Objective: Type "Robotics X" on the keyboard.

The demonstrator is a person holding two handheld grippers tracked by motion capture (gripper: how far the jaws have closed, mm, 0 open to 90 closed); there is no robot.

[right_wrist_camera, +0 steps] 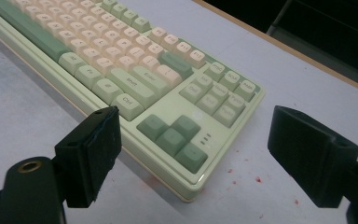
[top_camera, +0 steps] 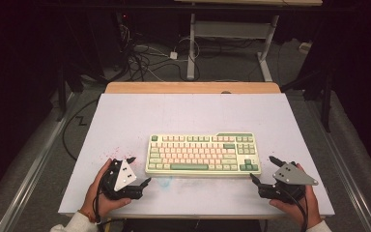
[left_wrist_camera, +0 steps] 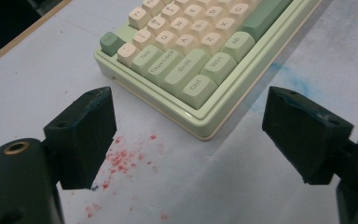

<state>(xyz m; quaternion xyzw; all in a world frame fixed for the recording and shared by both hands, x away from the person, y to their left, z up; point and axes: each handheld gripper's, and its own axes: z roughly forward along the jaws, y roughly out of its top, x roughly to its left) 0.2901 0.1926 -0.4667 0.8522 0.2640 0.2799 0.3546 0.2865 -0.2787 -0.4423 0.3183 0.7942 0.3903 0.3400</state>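
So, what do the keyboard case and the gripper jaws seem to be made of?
The keyboard case looks like glossy pale green plastic: a highlight runs along its rim. The left gripper jaws look matte black, perhaps rubber or printed plastic, with scuffed edges; the material stays uncertain.

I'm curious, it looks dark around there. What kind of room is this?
Probably a lab or recording workshop: a white table with a keyboard, loose cables on the floor, and dark curtains around.

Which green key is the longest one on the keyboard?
The dark green space bar in the keyboard's front row; every other green key is far shorter.
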